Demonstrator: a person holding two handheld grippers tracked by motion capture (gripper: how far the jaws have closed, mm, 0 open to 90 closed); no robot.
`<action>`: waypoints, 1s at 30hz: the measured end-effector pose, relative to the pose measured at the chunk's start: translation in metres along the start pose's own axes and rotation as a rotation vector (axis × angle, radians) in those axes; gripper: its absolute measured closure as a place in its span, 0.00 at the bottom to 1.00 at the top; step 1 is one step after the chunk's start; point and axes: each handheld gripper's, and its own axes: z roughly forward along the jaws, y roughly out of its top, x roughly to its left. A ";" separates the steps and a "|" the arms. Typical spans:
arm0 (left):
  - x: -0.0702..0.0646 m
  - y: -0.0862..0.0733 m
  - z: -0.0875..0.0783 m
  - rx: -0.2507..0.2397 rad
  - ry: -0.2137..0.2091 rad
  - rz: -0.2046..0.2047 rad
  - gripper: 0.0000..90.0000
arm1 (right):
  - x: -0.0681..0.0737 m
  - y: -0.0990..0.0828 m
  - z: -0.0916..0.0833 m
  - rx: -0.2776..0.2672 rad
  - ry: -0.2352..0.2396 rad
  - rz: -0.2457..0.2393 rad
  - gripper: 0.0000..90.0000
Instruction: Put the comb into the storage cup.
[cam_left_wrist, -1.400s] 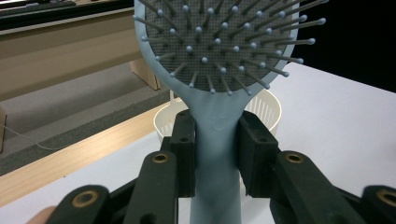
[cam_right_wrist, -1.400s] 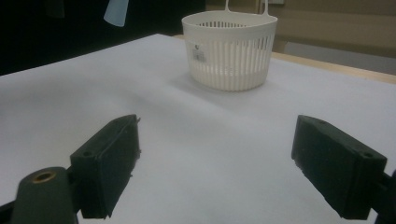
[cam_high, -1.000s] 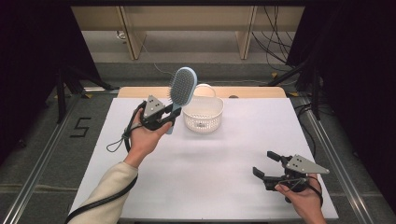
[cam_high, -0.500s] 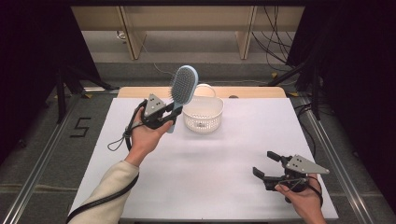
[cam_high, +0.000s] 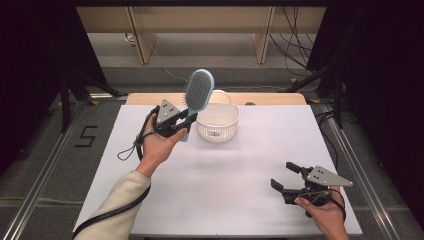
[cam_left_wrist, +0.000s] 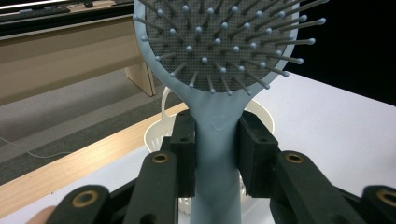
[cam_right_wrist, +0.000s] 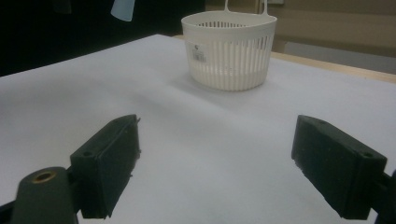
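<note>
**A:** ok so what are the left gripper's (cam_high: 184, 121) fingers (cam_left_wrist: 183, 154) doing right now?

**B:** clamped on the handle of a light blue hairbrush (cam_left_wrist: 219, 70), one pad on each side of the neck, just under the head. In the left gripper view the brush stands pretty much upright between them, grey bristle pad facing the camera. In the high view the head (cam_high: 199, 90) tips up and away from the hand, up in the air over the far left part of the tabletop (cam_high: 235, 170).

**A:** and the other hand?

**B:** the right gripper (cam_high: 287, 176) sits low near the front right corner, fingers (cam_right_wrist: 109, 163) spread wide, nothing but bare white surface between them. It's well apart from everything else.

**A:** what about the basket, anything in it?

**B:** white slotted plastic basket (cam_high: 218, 122), round, with a thin handle loop at the back and a small label on its side. It stands on the tabletop near the far edge, just to the right of the left gripper. From above the inside looks empty, I just see its pale bottom. The brush head is beside and above its left rim, not in it. In the right gripper view the basket (cam_right_wrist: 229, 49) sits straight ahead, far off.
</note>
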 end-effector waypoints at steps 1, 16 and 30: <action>0.000 0.000 0.000 -0.001 -0.001 0.002 0.78 | 0.000 0.000 0.000 0.000 -0.001 0.000 0.18; 0.000 0.001 0.003 -0.002 -0.001 -0.003 0.78 | 0.000 0.000 0.000 0.001 -0.003 0.002 0.18; 0.000 0.003 0.005 -0.002 -0.002 -0.002 0.78 | 0.000 0.000 -0.001 0.000 -0.003 0.003 0.18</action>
